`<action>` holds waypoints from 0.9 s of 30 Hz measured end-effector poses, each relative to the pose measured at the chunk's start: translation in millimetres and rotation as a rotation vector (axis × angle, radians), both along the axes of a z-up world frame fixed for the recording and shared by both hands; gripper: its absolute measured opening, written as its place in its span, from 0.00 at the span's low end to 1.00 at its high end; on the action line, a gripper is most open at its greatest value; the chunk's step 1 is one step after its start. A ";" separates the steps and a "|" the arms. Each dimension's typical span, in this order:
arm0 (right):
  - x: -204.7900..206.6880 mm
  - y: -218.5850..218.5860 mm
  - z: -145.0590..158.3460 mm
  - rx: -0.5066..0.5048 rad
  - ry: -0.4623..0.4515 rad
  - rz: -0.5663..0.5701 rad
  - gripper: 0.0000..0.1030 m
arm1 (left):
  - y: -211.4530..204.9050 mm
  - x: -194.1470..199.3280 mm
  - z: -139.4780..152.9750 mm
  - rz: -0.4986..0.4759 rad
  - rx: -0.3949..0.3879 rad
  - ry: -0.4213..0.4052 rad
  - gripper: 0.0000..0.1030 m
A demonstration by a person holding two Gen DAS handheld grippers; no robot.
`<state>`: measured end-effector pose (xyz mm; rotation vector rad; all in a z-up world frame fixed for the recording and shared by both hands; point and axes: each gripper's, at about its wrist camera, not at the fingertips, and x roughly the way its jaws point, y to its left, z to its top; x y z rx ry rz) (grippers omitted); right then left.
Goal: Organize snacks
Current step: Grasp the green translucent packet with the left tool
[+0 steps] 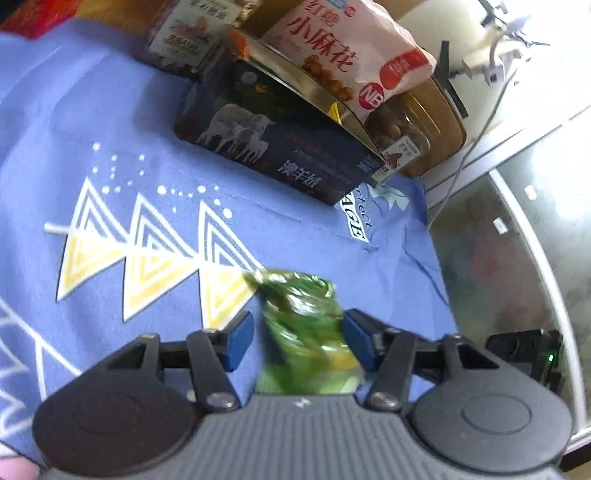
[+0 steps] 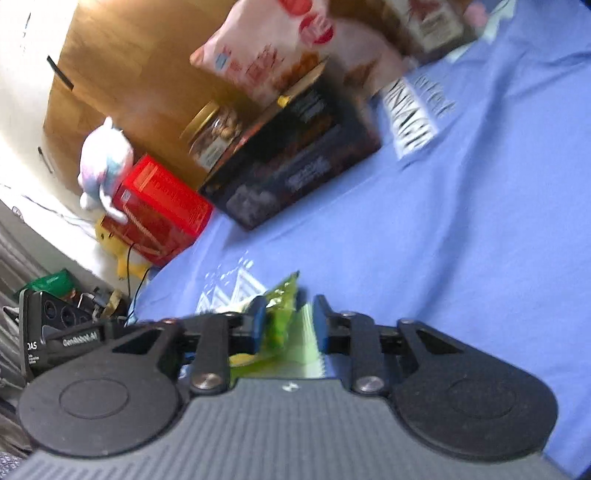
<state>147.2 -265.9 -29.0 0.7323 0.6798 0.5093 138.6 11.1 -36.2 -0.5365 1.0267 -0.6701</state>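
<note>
A green snack packet [image 1: 306, 325] lies on the blue patterned cloth [image 1: 155, 122], blurred, between the blue pads of my left gripper [image 1: 298, 341]; the jaws stand apart with gaps on both sides. In the right wrist view my right gripper [image 2: 290, 325] has a green packet [image 2: 280, 314] between its pads, left pad against it, right pad a little off. A dark box [image 1: 273, 147] holds a pink snack bag [image 1: 347, 55]; both also show in the right wrist view, box [image 2: 295, 158] and bag [image 2: 280, 55].
A nut jar [image 2: 214, 133] stands by the dark box. A red box [image 2: 159, 206] and a plush toy [image 2: 103, 162] sit at the cloth's edge. A white carton [image 1: 184, 33] stands behind. A cable [image 1: 465, 155] hangs past the glass table edge [image 1: 517, 240].
</note>
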 end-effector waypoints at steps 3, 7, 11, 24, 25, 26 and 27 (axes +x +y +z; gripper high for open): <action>-3.7 34.4 10.2 -0.031 -0.044 0.052 0.15 | 13.1 -10.2 5.6 0.051 0.029 -0.039 0.46; -20.8 71.6 16.1 -0.081 -0.075 0.149 0.15 | 52.1 -28.0 8.1 0.115 0.014 -0.057 0.40; -40.9 103.1 15.2 -0.166 -0.126 0.249 0.16 | 78.8 -48.1 8.8 0.142 0.021 -0.076 0.40; -62.8 131.0 7.6 -0.250 -0.169 0.331 0.23 | 103.5 -83.6 -2.0 0.116 0.017 -0.105 0.51; -63.8 132.3 6.8 -0.245 -0.170 0.330 0.23 | 104.0 -86.6 -3.0 0.115 0.013 -0.111 0.49; -65.1 131.8 5.6 -0.239 -0.174 0.331 0.21 | 104.2 -90.1 -3.8 0.114 0.012 -0.120 0.49; -68.2 132.0 4.9 -0.237 -0.179 0.339 0.20 | 103.9 -93.7 -4.0 0.115 0.014 -0.130 0.42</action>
